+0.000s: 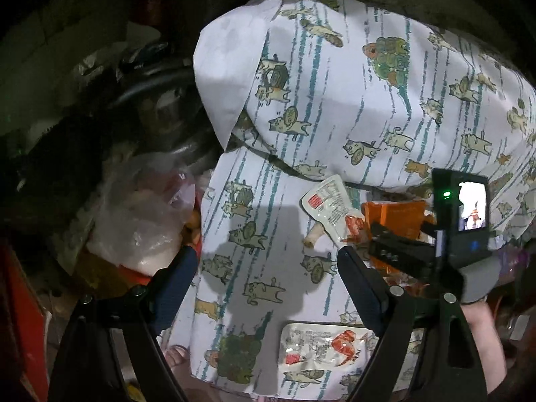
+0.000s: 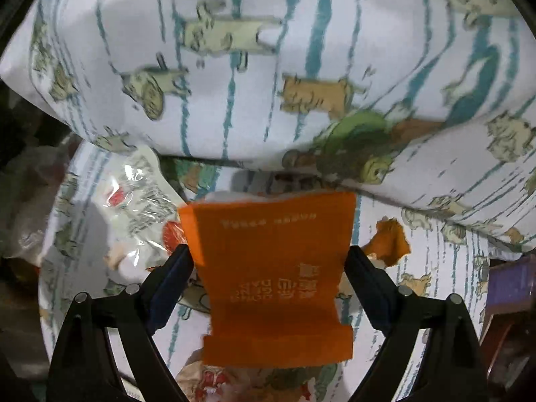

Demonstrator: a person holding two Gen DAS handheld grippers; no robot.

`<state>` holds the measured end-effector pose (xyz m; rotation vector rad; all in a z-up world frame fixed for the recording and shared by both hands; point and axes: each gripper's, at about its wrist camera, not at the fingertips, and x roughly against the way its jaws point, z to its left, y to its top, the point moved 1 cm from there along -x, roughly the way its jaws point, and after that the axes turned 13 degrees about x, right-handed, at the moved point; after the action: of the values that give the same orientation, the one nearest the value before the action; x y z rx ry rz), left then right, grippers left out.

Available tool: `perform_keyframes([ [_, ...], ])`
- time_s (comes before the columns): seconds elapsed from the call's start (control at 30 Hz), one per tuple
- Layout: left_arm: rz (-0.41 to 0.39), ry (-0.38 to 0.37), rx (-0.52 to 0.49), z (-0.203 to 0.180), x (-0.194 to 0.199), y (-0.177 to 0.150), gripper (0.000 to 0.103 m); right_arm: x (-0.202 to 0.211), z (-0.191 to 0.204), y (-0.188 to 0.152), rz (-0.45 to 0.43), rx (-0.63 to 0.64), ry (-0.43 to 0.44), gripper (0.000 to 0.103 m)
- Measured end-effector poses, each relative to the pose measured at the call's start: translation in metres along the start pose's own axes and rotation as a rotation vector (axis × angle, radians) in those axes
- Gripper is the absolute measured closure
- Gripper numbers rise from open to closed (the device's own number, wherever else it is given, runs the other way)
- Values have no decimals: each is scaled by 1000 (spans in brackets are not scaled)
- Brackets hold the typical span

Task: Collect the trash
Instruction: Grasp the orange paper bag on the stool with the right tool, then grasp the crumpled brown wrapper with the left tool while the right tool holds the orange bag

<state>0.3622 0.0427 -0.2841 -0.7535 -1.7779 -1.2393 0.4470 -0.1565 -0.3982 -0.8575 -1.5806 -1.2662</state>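
Between the wide-open jaws of my right hand-held gripper (image 2: 269,261) lies an orange paper packet (image 2: 274,278), flat on the cat-print sheet (image 2: 234,33) just below a fold, not yet pinched. It looks light, thin and floppy, so I judge its side edges the best hold. My left hand-held gripper (image 1: 268,261), also wide and empty, hangs above a crinkly, likely slippery sauce sachet (image 1: 318,345).

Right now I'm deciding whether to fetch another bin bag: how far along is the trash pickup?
Nothing looks collected yet. The right gripper is open around the orange packet, not gripping it. The left gripper hangs open and empty. Two white snack wrappers and a bone remain on the cat-print cloth.
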Motion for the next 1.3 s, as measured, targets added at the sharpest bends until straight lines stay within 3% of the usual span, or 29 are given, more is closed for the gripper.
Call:
perform_keyframes([
  [0.13, 9, 20, -7, 3, -5, -1, 16, -7, 4, -1, 27, 10, -6, 13],
  [0.23, 3, 26, -10, 6, -4, 0, 16, 2, -5, -6, 22, -22, 22, 25],
  [0.37, 5, 16, -4, 7, -2, 0, 16, 31, -20, -11, -11, -71, 74, 49],
  [0.53, -3, 15, -28, -2, 0, -3, 16, 65, -32, -23, -66, -65, 112, 50],
  [0.77, -9, 8, -56, -15, 3, -8, 16, 103, -73, -52, -70, -144, 162, 53],
  [0.93, 12, -18, -105, -29, 1, -18, 16, 114, -99, -81, -25, -159, 137, 53],
  [1.07, 37, -29, -156, -51, -8, -33, 16, 97, -120, -102, 50, -176, 135, 53],
  [1.3, 185, -86, -291, -115, -43, -69, 16, 74, -153, -131, 144, -262, 223, 53],
])
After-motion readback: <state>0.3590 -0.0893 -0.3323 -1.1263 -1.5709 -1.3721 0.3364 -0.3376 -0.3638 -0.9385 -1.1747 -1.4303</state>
